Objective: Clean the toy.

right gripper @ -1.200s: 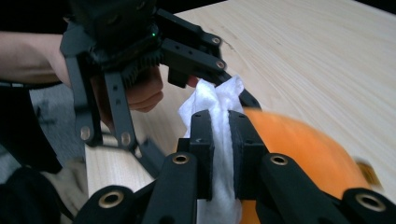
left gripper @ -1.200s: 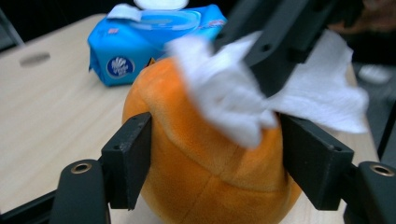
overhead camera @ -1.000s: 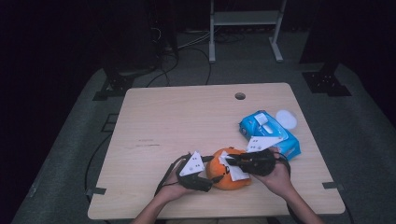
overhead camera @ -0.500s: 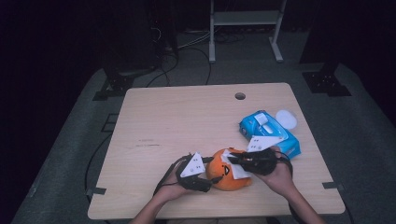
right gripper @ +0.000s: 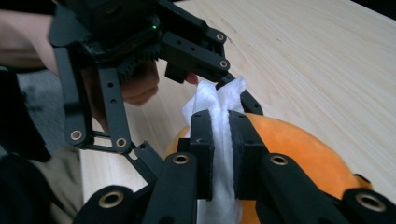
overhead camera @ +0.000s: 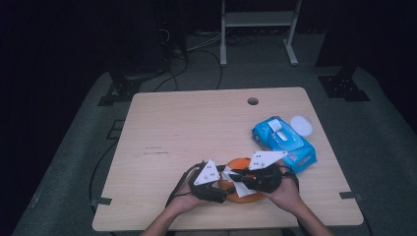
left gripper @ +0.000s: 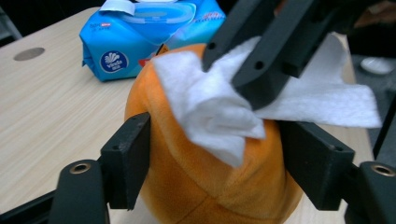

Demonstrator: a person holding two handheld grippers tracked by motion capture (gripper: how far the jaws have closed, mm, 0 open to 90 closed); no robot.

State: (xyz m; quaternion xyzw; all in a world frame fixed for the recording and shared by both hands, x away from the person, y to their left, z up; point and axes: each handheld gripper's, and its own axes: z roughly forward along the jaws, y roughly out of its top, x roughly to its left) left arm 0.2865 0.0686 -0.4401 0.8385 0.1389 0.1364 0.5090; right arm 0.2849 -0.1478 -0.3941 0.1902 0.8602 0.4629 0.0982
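Observation:
An orange plush toy (overhead camera: 244,197) (left gripper: 201,182) sits near the table's front edge. My left gripper (overhead camera: 227,190) (left gripper: 215,158) grips it from the left, one jaw on each side. Those jaws have just been opening a little, with the toy still between them. My right gripper (overhead camera: 237,178) (right gripper: 219,128) comes in from the right, shut on a folded white wipe (left gripper: 210,112) (right gripper: 218,100). The wipe lies on the toy's (right gripper: 299,149) top.
A blue pack of wet wipes (overhead camera: 285,142) (left gripper: 140,37) lies just behind and to the right of the toy. A white round lid (overhead camera: 301,125) rests beside it. The table (overhead camera: 196,123) has a cable hole (overhead camera: 253,101) at its far edge.
My right gripper has shifted slightly to the left over the toy with the wipe in it. The left hand has stayed put.

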